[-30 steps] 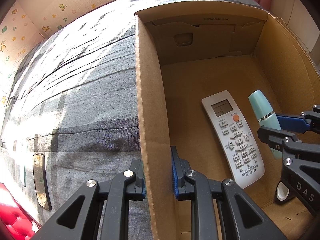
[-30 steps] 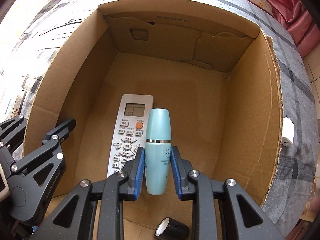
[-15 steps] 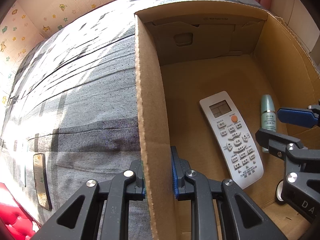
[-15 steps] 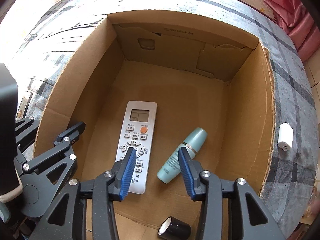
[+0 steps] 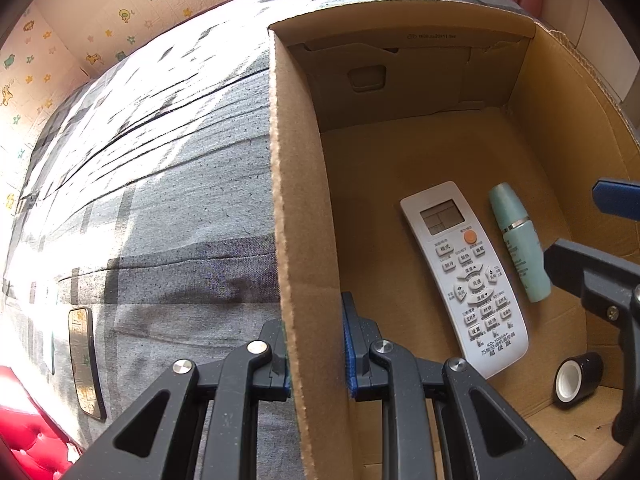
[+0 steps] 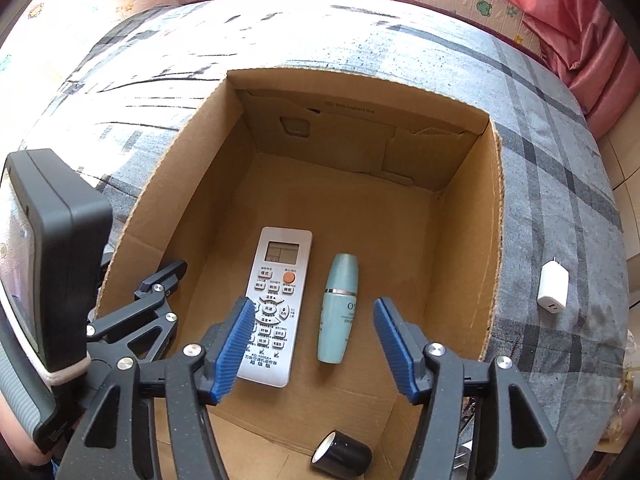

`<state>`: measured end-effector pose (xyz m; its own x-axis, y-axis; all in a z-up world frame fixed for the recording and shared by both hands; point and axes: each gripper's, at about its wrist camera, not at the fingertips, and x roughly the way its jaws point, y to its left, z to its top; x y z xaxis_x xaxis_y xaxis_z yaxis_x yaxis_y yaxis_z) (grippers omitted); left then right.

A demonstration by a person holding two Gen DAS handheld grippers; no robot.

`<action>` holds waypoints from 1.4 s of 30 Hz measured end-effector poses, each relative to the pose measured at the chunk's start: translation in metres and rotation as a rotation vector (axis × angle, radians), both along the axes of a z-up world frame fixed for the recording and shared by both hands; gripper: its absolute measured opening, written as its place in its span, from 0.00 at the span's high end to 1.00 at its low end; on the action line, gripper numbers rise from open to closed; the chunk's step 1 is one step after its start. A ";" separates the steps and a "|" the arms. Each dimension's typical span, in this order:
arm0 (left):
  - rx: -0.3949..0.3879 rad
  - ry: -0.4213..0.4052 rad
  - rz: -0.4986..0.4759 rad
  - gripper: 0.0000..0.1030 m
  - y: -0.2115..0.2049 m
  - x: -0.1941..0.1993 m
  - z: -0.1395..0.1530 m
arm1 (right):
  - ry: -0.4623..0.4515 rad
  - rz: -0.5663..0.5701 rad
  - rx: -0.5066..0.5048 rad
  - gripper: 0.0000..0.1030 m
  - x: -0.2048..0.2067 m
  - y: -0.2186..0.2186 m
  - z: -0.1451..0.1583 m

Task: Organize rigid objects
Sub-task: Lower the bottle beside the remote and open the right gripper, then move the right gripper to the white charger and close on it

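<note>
Released a second ago from between the blue pads, the teal bottle is now lying flat on the box floor just beside the remote, seen from the left wrist. The left gripper is clenching the near wall of the cardboard box, one finger inside and one outside, steadying it on the bed. A black roll of tape is lying in the near corner.

From the right wrist, the right gripper is hanging above the bottle with its fingers spreading wider, nothing between them, and is lifting clear. A white charger is waiting outside on the bedspread, to the right of the box wall. To finish this step cleanly, the right gripper should probably be rising straight up until past the rim before swinging toward the charger, while the left goes on gripping the wall so the box cannot slide.
</note>
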<state>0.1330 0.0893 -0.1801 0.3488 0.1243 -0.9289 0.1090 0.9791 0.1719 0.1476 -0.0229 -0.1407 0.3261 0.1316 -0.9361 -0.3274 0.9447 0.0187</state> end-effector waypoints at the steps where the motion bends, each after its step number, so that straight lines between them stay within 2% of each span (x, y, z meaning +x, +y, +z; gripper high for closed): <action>1: 0.001 -0.001 0.000 0.79 -0.001 0.000 0.000 | -0.004 0.001 0.002 0.36 -0.001 -0.001 0.003; 6: 0.005 -0.001 0.000 0.79 -0.002 -0.001 -0.001 | -0.019 -0.014 0.034 0.25 0.002 -0.014 0.016; 18: 0.018 -0.004 -0.004 0.79 -0.003 -0.002 0.000 | -0.074 -0.077 0.034 0.03 0.011 -0.066 0.047; 23: 0.007 -0.002 0.002 0.79 -0.002 -0.002 0.001 | -0.083 -0.129 0.021 0.03 0.022 -0.103 0.049; 30: 0.000 0.002 0.004 0.79 0.000 -0.001 0.000 | -0.072 -0.231 -0.001 0.03 0.045 -0.160 0.037; 42: 0.018 0.000 0.000 0.79 -0.004 -0.002 -0.001 | 0.005 -0.364 -0.061 0.03 0.086 -0.236 -0.019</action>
<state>0.1314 0.0858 -0.1814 0.3488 0.1408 -0.9266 0.1087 0.9759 0.1893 0.2334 -0.2584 -0.1595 0.3370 -0.0481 -0.9403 0.0300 0.9987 -0.0403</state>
